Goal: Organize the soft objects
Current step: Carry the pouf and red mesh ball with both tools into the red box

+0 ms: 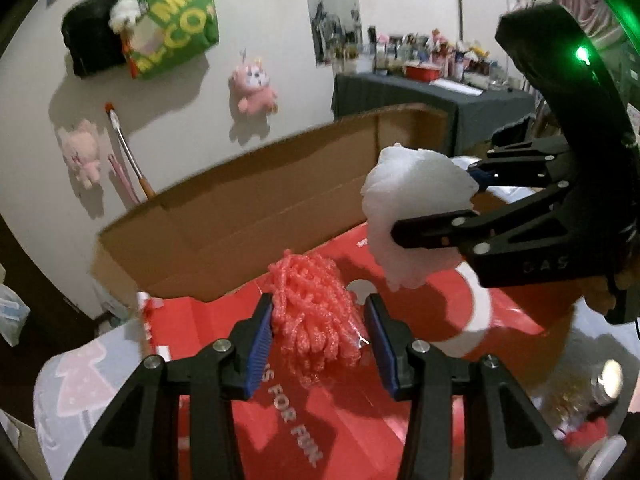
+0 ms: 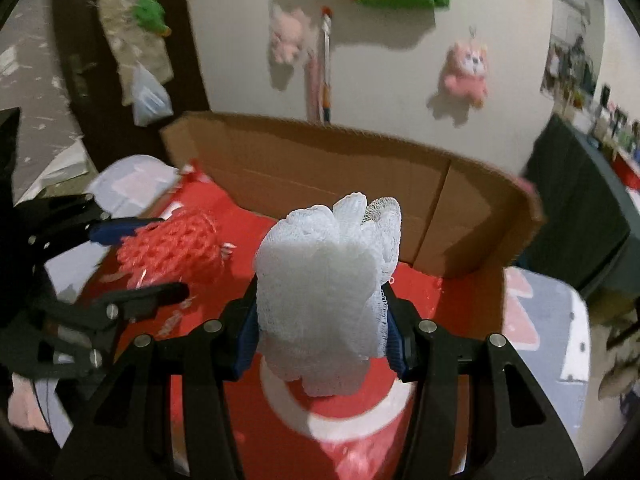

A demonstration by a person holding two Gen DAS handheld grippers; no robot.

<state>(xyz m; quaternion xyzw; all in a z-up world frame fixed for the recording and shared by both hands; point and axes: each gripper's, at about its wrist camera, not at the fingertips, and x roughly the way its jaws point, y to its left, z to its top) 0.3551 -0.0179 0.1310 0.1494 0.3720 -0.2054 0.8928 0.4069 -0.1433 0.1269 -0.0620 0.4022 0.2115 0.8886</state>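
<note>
White mesh puff [image 2: 328,292]: pinched between the right gripper's [image 2: 320,332] jaws, carried in the air over the red box lid [image 2: 360,440], short of the cardboard flap [image 2: 320,168].
Pink mesh puff [image 1: 316,312]: sits between the left gripper's [image 1: 320,340] jaws; one blue pad [image 1: 260,344] touches it, the other stands just off it, so the jaws look apart or only lightly closing.
Step in hand: both soft puffs look mid-carry toward the cardboard box; I'd judge neither is put away yet.
Next move: probably lift each puff over the flap's edge, then let go gently; the pink one needs a firmer hold first.
Pose: both grippers point at the wall, the right one higher and reaching in from the side, the left one low over the lid.
Beyond: plush toys [image 1: 252,84] and a green bag [image 1: 176,24] hang on the wall.
</note>
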